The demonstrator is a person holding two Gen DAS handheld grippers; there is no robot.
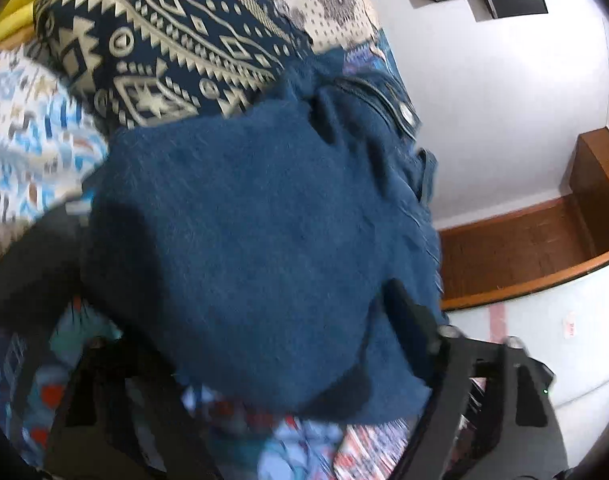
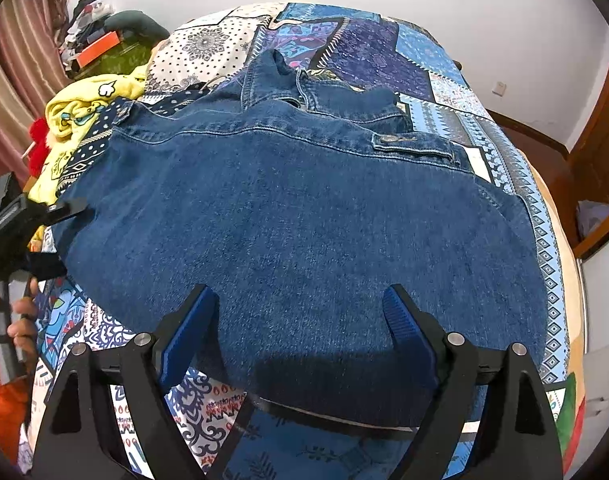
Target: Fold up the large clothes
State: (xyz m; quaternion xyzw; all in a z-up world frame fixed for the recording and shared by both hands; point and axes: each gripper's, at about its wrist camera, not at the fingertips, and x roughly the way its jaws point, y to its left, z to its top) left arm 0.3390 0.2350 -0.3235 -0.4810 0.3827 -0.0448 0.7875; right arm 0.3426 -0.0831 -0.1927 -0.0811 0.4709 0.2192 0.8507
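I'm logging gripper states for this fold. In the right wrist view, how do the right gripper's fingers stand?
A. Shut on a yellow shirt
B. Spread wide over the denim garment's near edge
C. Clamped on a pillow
B: the right gripper has its fingers spread, with the denim garment lying flat between them.

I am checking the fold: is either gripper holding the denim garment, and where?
The right gripper is open over the denim garment, holding nothing. The left gripper sits at its left edge; whether it grips cannot be told.
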